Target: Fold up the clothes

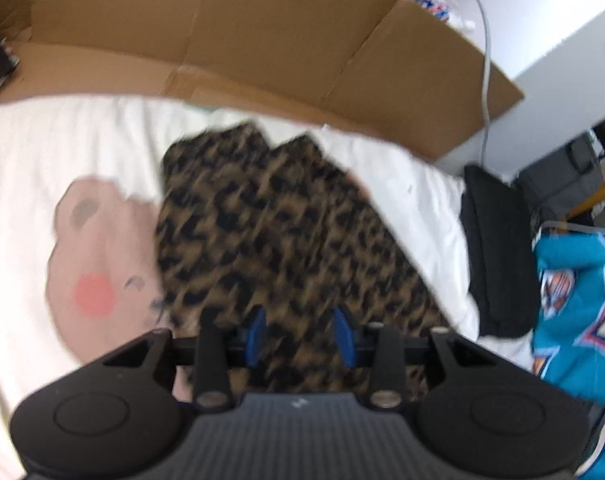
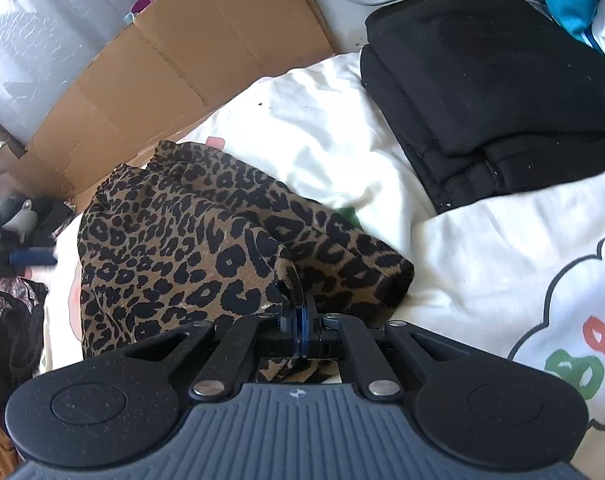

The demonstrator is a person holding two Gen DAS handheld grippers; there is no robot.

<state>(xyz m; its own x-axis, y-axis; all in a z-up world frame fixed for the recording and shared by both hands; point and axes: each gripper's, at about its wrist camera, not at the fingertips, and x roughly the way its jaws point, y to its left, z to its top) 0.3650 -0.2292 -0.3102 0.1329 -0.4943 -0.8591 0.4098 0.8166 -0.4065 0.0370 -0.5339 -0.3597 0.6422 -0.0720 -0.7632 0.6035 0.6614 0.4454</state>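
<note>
The leopard-print garment (image 2: 206, 248) lies on the white printed bedsheet (image 2: 482, 264), its edge pinched in the closed right gripper (image 2: 298, 312), the left gripper (image 1: 300, 334) hovering parted above it, no print lettering fully legible.
</note>
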